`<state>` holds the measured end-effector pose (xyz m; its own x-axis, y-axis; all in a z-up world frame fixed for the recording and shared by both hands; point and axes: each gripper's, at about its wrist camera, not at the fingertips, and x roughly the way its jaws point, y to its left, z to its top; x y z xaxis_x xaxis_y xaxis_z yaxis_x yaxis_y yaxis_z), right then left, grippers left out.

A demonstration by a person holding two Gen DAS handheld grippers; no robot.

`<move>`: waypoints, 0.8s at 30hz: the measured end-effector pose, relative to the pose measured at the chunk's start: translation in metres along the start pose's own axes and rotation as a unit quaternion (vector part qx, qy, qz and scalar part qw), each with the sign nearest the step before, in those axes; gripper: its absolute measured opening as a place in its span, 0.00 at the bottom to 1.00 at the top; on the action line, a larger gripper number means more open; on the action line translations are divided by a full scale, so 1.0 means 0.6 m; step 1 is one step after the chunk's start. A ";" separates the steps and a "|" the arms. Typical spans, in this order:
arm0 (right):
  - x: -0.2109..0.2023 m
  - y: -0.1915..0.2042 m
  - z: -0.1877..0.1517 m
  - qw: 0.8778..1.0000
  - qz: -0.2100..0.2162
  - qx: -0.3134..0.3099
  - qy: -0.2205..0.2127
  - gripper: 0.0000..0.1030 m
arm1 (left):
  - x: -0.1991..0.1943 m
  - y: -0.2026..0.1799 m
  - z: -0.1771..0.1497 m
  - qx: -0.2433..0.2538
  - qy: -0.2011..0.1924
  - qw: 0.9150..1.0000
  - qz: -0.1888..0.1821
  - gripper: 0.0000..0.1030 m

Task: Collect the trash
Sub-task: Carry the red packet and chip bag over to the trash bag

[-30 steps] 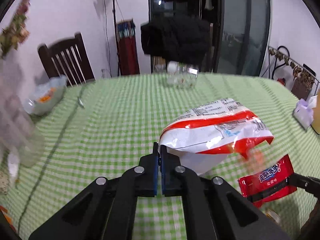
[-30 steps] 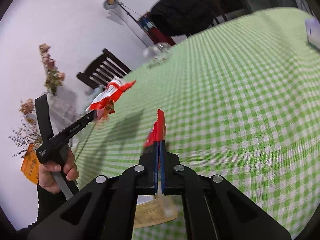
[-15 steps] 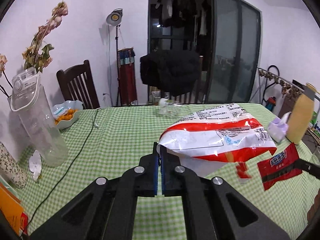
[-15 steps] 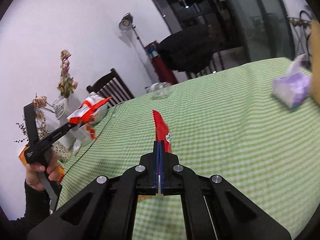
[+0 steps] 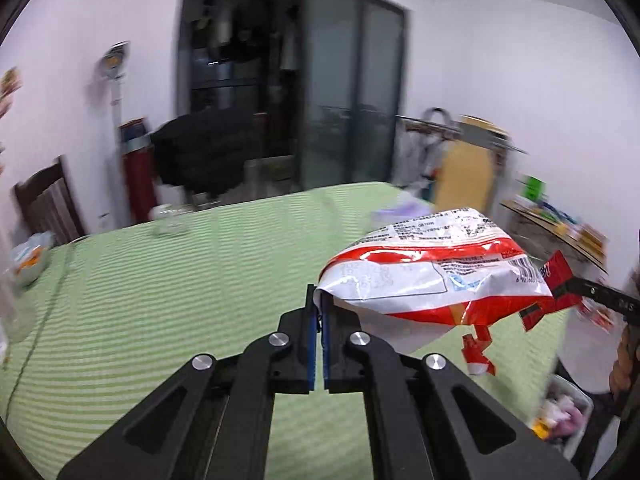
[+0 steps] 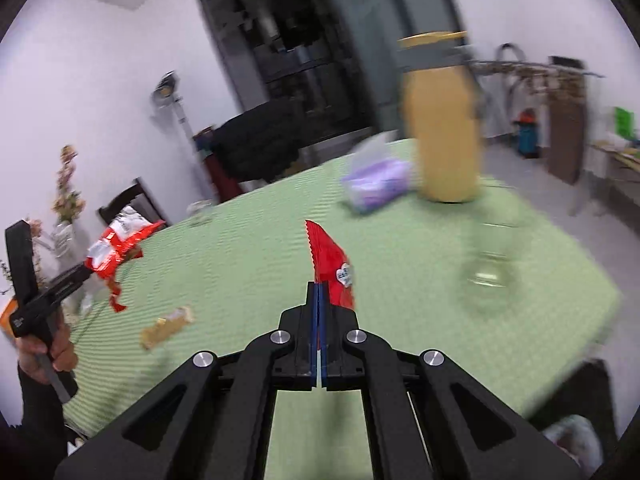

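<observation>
My left gripper (image 5: 318,300) is shut on the corner of a crumpled white-and-red snack bag (image 5: 432,276), which hangs in the air to its right above the green checked table (image 5: 180,300). A small red wrapper (image 6: 332,264) stands up from my right gripper (image 6: 319,292), which is shut on it. From the right wrist camera the left gripper (image 6: 86,270) shows at the far left with the snack bag (image 6: 120,240), held by a hand (image 6: 48,354). The red wrapper (image 5: 556,276) also shows just behind the bag, pinched in the right gripper (image 5: 568,286). Both views are motion-blurred.
On the table stand a tall yellow bottle (image 6: 446,136), a purple tissue pack (image 6: 376,184), a clear glass (image 6: 488,268) and a small jar (image 6: 200,212). A gold wrapper (image 6: 166,328) lies near the left. A white bin (image 5: 568,412) with rubbish sits below the table's right edge.
Both grippers have lifted and swung to the right with their wrappers still held. The white bin and the table's right edge have come into view; the vase and bowl slid off left.
</observation>
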<state>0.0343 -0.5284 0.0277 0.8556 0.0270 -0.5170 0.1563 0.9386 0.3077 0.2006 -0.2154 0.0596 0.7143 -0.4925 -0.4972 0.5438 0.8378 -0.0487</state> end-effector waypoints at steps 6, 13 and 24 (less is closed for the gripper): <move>-0.132 -0.135 -0.069 0.996 -0.087 0.014 0.007 0.01 | 0.002 -0.187 -0.026 0.046 0.014 0.995 -0.088 0.00; -0.195 -0.278 -0.179 0.987 -0.146 0.055 0.041 0.01 | -0.019 -0.391 -0.089 0.099 0.045 0.977 -0.182 0.00; -0.068 -0.465 -0.359 0.954 -0.182 0.179 0.155 0.01 | 0.066 -0.661 -0.247 0.209 0.172 0.926 -0.263 0.00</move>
<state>-0.1505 -0.7171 -0.2091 0.5339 -0.1269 -0.8360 0.6215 0.7292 0.2863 -0.0521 -0.5324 -0.0690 0.1589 -0.6427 -0.7494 0.9510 0.3037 -0.0589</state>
